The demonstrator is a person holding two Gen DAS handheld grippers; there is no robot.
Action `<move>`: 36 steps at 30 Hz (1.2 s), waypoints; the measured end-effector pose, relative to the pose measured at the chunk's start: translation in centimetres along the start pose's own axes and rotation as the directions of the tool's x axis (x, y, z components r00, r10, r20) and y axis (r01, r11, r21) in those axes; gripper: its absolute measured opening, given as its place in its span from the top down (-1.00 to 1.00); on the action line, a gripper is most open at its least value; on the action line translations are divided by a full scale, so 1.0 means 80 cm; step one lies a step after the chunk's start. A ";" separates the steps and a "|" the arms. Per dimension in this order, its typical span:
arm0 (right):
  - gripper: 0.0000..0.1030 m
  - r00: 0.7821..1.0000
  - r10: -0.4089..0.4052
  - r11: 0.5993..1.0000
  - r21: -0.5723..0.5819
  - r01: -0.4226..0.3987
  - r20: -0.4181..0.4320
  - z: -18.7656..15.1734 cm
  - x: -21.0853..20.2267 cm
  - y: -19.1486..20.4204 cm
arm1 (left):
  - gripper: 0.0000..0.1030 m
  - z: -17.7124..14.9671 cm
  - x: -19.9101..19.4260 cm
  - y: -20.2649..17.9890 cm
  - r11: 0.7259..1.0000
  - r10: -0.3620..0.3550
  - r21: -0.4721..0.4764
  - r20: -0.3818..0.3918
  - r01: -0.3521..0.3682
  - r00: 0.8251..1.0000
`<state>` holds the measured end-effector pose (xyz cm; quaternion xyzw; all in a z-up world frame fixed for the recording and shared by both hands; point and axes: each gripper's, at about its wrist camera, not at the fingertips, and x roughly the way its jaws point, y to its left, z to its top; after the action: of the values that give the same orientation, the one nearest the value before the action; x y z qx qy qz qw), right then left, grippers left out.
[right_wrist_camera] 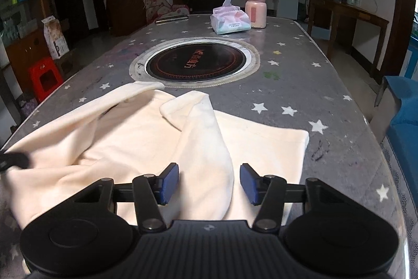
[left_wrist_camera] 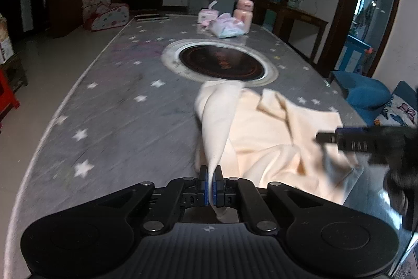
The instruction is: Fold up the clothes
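Your left gripper (left_wrist_camera: pixel 210 181) is clamped on a fold of the cream garment (right_wrist_camera: pixel 146 137), which rises ahead of it. Your right gripper (right_wrist_camera: pixel 209 182) stands apart, straddling another raised fold over the starred table (right_wrist_camera: pixel 326 85).

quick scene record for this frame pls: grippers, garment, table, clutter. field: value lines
left gripper: shut on a fold of the cream garment, fabric pinched between the blue pads
right gripper: open, jaws on either side of a raised ridge of the garment
garment state: rumpled, partly spread on the table, not yet folded
table: grey cover with white stars, round inset cooktop in the middle
far end: tissue pack, pink bottle
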<state>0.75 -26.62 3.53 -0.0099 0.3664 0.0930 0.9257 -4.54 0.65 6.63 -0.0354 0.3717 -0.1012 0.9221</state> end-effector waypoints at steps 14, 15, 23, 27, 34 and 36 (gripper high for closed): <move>0.38 0.998 0.032 0.998 -0.048 -0.034 -0.056 0.025 0.067 0.020 | 0.88 -0.034 -0.021 0.008 1.000 -0.022 0.002 -0.055 0.022 0.998; 0.58 0.998 0.039 0.998 -0.046 -0.041 -0.055 0.026 0.068 0.020 | 0.85 -0.032 -0.021 0.007 1.000 -0.021 0.007 -0.052 0.021 0.998; 0.82 0.999 0.038 0.999 -0.032 -0.037 0.021 0.024 0.018 0.006 | 0.14 0.000 -0.008 -0.001 0.997 0.028 0.069 0.011 -0.028 1.000; 0.82 0.995 0.029 0.999 -0.048 -0.024 0.091 0.012 -0.042 -0.007 | -0.03 0.019 0.019 -0.005 0.994 0.055 0.091 0.006 -0.056 0.998; 0.82 0.990 0.015 0.999 -0.035 -0.011 0.141 -0.035 -0.130 -0.029 | -0.03 0.033 0.067 -0.002 0.991 0.086 0.108 -0.047 -0.080 0.995; 0.82 0.992 0.010 0.999 -0.032 -0.006 0.123 -0.051 -0.144 -0.034 | -0.01 0.032 0.074 -0.001 0.990 0.089 0.113 -0.056 -0.083 0.994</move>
<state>-9.75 -31.57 8.29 -0.0171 0.3072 0.1029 0.9459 1.37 -0.71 4.45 0.0349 0.3946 -0.0827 0.9144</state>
